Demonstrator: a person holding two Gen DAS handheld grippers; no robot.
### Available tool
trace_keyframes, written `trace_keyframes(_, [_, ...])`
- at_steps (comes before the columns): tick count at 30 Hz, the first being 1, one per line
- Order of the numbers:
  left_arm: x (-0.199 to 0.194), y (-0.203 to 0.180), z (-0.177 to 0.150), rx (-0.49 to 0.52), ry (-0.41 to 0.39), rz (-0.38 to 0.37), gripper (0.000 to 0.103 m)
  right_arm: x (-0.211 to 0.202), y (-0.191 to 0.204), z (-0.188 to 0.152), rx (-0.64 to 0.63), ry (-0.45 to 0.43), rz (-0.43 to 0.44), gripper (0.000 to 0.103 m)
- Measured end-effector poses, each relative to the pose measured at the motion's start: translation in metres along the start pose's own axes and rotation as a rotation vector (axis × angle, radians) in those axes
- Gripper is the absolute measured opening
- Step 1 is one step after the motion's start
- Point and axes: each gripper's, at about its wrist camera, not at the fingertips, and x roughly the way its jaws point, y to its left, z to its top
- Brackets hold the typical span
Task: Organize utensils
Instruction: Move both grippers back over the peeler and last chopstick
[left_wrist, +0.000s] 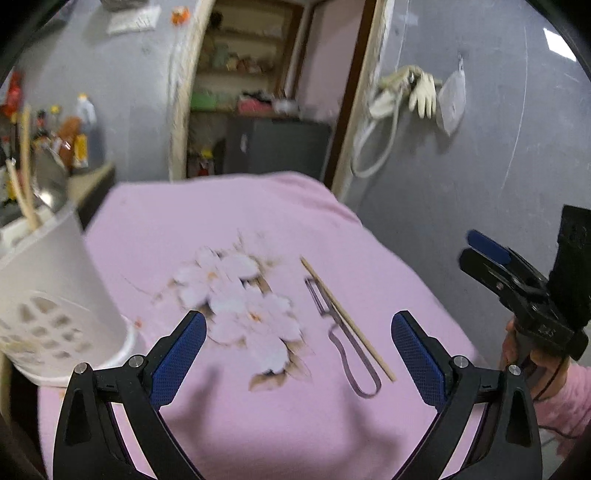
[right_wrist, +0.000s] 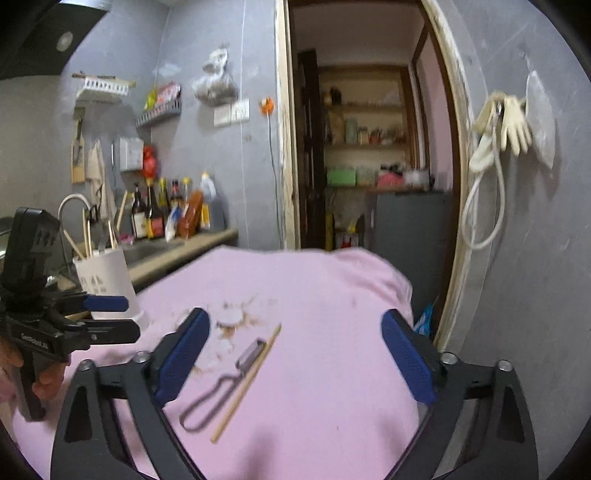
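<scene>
Wooden chopstick (right_wrist: 245, 384) beside peeler (right_wrist: 221, 387), parallel, lying diagonally; both jaws open, empty.

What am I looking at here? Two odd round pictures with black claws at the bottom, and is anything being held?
A person holds a claw-like gripper in each hand, each carrying a fisheye camera. One picture looks along the left gripper, the other along the right gripper. Both stand open and empty. On the pink cloth lie a metal peeler and, right beside it, a single wooden chopstick. A white utensil holder stands at the cloth's edge with sticks already in it.
</scene>
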Motion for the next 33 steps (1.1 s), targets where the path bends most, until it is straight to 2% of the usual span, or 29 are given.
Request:
trace_keyframes(3, [0.015,0.0,0.002,-0.012,0.07,-0.041,0.084,0.014,-0.008,-0.005,0.026,0.082,0.028,0.074])
trace_keyframes(10, [0.052,0.001,0.006,-0.036,0.202,-0.105,0.053,0.045,-0.024,-0.016,0.098,0.261,0.092,0.039])
trace_keyframes(14, [0.072,0.001,0.007,-0.032,0.258,-0.12,0.044,0.062,-0.03,-0.015,0.117,0.331,0.13,0.03])
trace_keyframes(16, [0.08,0.003,0.007,-0.043,0.284,-0.133,0.036,0.068,-0.034,-0.016,0.12,0.353,0.14,0.028])
trace_keyframes(22, [0.102,0.01,0.012,-0.091,0.335,-0.147,0.034,0.08,-0.044,-0.019,0.147,0.393,0.162,0.027])
trace_keyframes(33, [0.13,-0.003,0.028,-0.042,0.382,-0.04,0.017,0.092,-0.047,-0.019,0.171,0.436,0.175,0.027])
